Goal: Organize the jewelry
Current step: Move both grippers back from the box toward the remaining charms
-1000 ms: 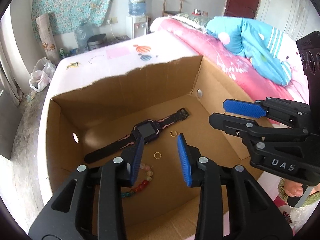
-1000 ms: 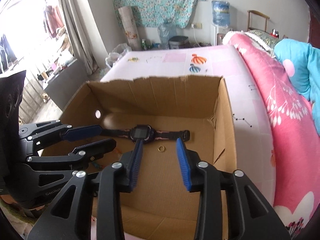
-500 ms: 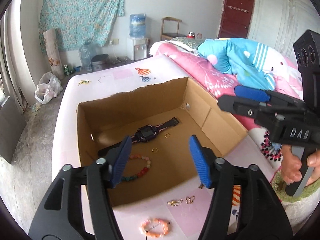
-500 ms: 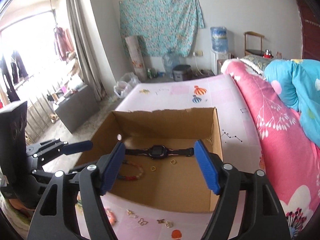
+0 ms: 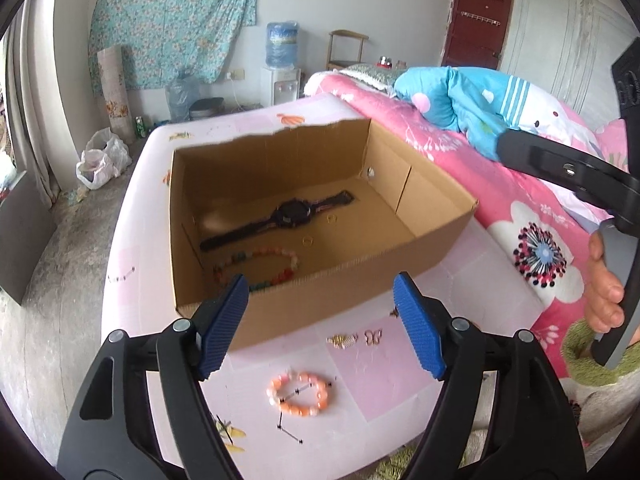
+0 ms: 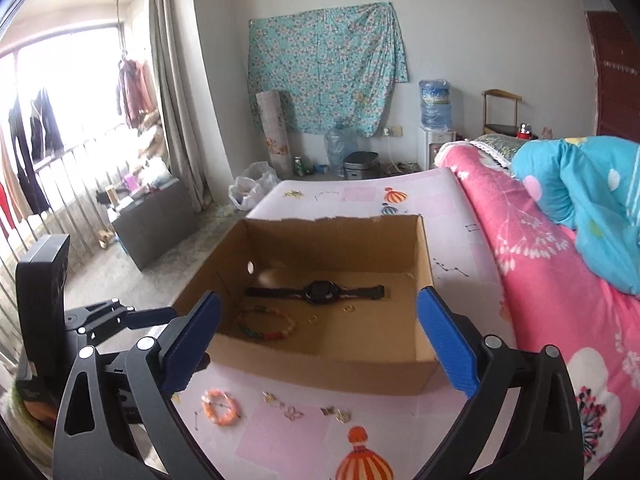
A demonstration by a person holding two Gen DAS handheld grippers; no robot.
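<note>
Both grippers hang over the near edge of the pink surface (image 5: 380, 376), jaws spread wide and just been opening, nothing between them: left gripper (image 5: 320, 320); right gripper (image 6: 320, 344); inside the cardboard box (image 6: 320, 368) lie a black watch (image 6: 316, 292), a multicoloured bead bracelet (image 6: 266, 324) and two small rings (image 6: 349, 309); an orange bead bracelet (image 5: 300, 394) and small gold pieces (image 5: 354, 338) rest outside, just before the box

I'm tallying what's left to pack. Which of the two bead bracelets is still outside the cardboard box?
The orange-pink bead bracelet, lying on the pink sheet in front of the cardboard box. The multicoloured bracelet already lies inside, beside the black watch.
</note>
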